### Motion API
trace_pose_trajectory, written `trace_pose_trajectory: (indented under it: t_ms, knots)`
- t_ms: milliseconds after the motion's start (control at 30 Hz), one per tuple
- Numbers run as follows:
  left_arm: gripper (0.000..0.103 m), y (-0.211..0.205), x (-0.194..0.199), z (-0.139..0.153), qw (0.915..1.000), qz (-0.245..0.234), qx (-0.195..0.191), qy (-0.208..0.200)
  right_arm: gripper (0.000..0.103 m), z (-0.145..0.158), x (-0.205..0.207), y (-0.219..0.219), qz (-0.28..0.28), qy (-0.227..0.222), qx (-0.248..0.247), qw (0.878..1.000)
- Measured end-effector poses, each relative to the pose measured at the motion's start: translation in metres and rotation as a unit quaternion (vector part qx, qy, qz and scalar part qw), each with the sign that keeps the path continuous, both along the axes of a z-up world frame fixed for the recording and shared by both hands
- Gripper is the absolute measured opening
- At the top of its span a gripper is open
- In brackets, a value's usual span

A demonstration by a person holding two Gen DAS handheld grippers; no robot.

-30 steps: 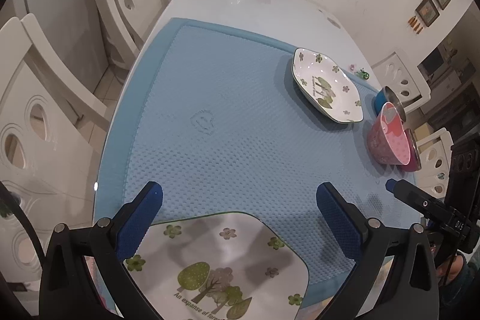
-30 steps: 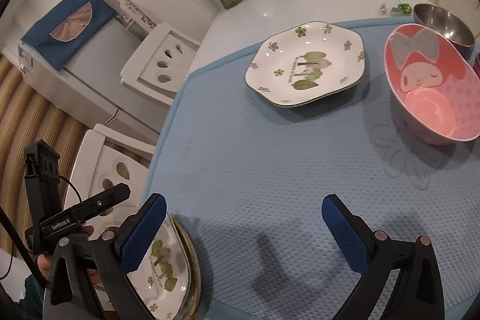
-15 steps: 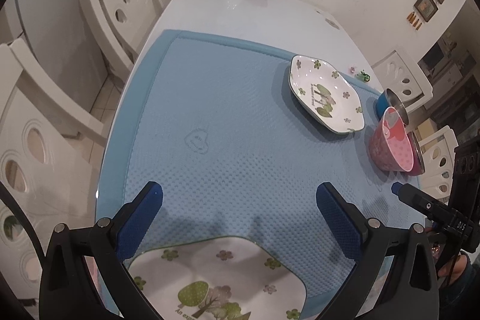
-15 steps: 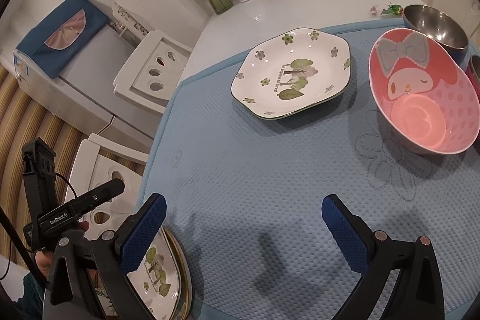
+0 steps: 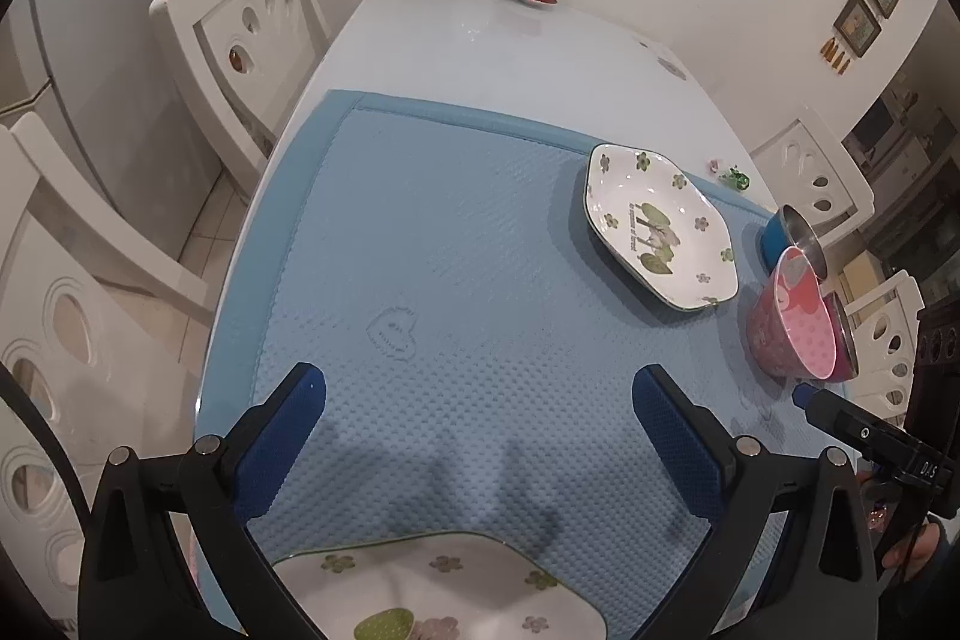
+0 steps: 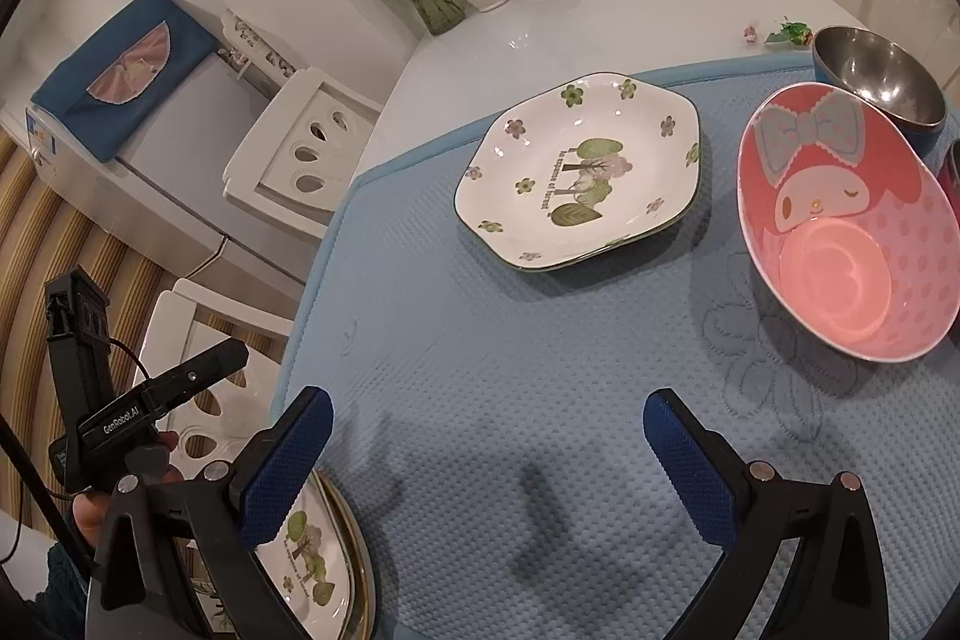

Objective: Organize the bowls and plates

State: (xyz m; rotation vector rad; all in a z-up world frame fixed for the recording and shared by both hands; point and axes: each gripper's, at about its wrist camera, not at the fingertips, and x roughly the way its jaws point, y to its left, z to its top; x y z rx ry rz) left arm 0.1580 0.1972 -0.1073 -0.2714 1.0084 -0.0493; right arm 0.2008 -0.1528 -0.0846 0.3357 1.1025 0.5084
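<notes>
Plainly, both claws gape wide and hold nothing — the left gripper (image 5: 480, 421) above a floral plate (image 5: 444, 589) at the blue mat's (image 5: 456, 244) near edge, the right gripper (image 6: 487, 439) over bare mat. A second floral plate (image 6: 579, 169) lies toward the far edge — pink bowl (image 6: 846, 226) and steel bowl (image 6: 879, 76) near the right edge.

Left tongs (image 5: 479, 415): jaws spread wide, nothing between the blue pads (image 5: 287, 436), held low over the near edge of the surface. Right tongs (image 6: 487, 439): jaws equally wide, also empty, hovering above the surface. In my right view the left tongs' black body sits at near left with fingers (image 6: 96, 511) wrapped on its grip. In my left view, a fingertip shows at near right.
</notes>
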Motion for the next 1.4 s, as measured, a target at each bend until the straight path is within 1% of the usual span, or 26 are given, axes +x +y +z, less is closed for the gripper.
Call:
trace_pose_trajectory:
  t_ms: [333,533,667,800,933,1167,1267,1400]
  knots:
    - [0.102,-0.016,0.01,-0.006,0.9999,-0.009,0.007,0.008,0.103,-0.004,0.011,-0.003,0.006,0.002,0.001,1.0]
    - [0.102,-0.031,0.017,-0.012,0.9995,-0.017,0.02,0.019,0.103,-0.012,0.021,-0.005,0.006,0.011,0.003,1.0]
    - [0.102,-0.036,0.021,-0.015,0.9995,-0.015,0.017,0.023,0.103,-0.014,0.03,-0.008,0.006,0.017,0.01,1.0]
    - [0.102,-0.041,0.026,-0.02,0.9996,-0.005,-0.001,0.028,0.103,-0.016,0.037,-0.009,0.007,0.017,0.013,1.0]
    - [0.102,-0.049,0.031,-0.024,0.9995,-0.015,-0.004,0.029,0.103,-0.016,0.042,-0.006,0.015,0.014,0.007,1.0]
    - [0.102,-0.062,0.037,-0.026,0.9992,-0.03,0.01,0.023,0.103,-0.019,0.05,0.004,0.031,0.012,0.003,0.999]
    - [0.102,-0.064,0.04,-0.026,0.9992,-0.028,0.017,0.021,0.103,-0.023,0.055,0.005,0.034,0.015,-0.001,0.999]
    - [0.102,-0.064,0.047,-0.029,0.9994,-0.022,0.016,0.023,0.103,-0.028,0.063,0.004,0.034,0.019,-0.006,0.999]
